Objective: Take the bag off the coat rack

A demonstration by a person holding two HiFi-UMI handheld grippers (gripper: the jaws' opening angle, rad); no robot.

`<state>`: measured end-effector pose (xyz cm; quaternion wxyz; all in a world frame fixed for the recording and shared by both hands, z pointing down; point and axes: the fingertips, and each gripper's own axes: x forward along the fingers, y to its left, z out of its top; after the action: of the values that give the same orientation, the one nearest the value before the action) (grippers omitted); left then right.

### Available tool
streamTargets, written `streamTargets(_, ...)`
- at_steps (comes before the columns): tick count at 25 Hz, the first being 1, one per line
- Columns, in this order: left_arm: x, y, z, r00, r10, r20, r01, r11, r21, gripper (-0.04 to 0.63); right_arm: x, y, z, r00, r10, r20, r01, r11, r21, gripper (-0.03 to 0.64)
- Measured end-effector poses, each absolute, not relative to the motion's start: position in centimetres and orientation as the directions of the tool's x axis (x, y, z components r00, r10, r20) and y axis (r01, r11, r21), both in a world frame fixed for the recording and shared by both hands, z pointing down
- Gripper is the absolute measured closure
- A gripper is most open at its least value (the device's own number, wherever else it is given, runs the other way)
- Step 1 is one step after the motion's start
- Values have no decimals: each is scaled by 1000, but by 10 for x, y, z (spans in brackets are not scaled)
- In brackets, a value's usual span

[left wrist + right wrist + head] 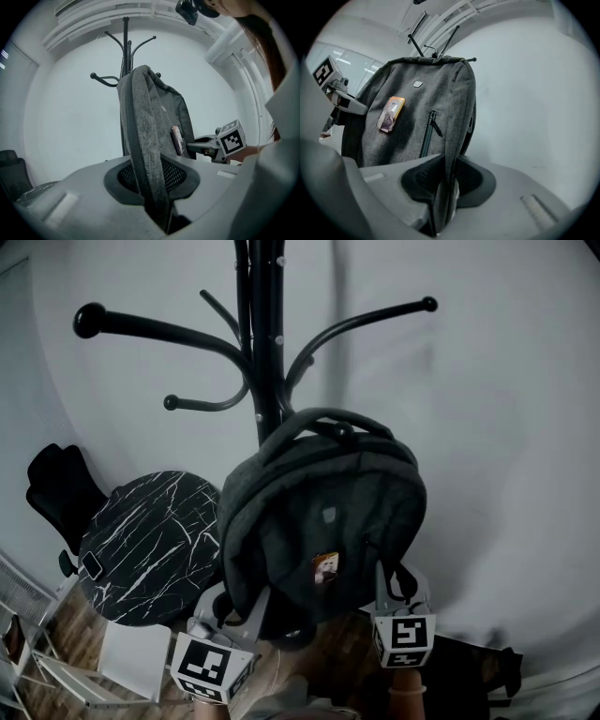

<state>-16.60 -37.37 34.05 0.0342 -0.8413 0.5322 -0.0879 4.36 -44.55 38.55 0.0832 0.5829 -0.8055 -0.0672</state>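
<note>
Head view: the left gripper [234,607] pinches the lower left edge of the grey bag [323,517] and the right gripper [390,581] its lower right, the bag hanging above and between them on the coat rack [265,362]. Tugged outward before its top handle [323,420] lifts clear, it could tip the rack or slip the pinch; a marble table [141,549] and black chair [58,488] crowd the left gripper's outer side.

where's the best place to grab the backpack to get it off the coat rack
Grip its lower side edges from below, one gripper per side. The backpack hangs upright by its top handle from the coat rack, so it probably has to be lifted upward to come free. The left gripper and right gripper are clamped on those edges.
</note>
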Motion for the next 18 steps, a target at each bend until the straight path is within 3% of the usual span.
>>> streamTargets(18, -142, -322, 324, 412, -908, 70, -893, -418, -165, 508, 69, -388, 366, -302, -953, 34, -926, 302, 227, 548)
